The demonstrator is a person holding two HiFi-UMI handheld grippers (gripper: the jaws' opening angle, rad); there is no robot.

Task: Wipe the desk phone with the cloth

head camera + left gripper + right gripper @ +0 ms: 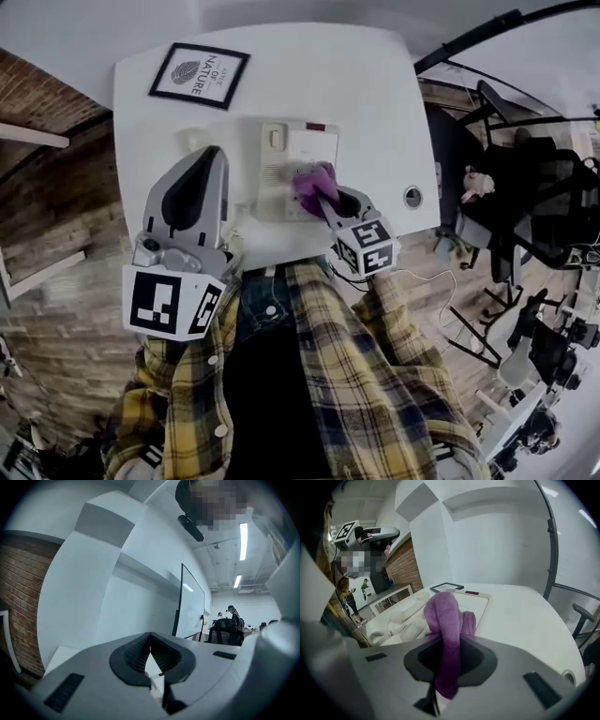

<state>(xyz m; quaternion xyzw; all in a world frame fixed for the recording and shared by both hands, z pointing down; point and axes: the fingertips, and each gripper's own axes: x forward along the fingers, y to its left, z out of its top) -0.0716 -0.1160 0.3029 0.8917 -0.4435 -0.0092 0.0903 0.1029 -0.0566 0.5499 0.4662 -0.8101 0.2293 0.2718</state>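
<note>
Left claw (211,157) hangs closed and empty over the worktop (375,84); the desk phone (298,150) sits mid-worktop, and my right claw (325,199) pinches the purple cloth (313,180) onto it. Cloth looks soft and limp, best held bunched; the phone's light plastic may slide.

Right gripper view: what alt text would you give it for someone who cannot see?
The right gripper clamps a purple cloth between its jaws, with a white desk phone just beyond it on a white table. A framed picture lies behind the phone.
</note>
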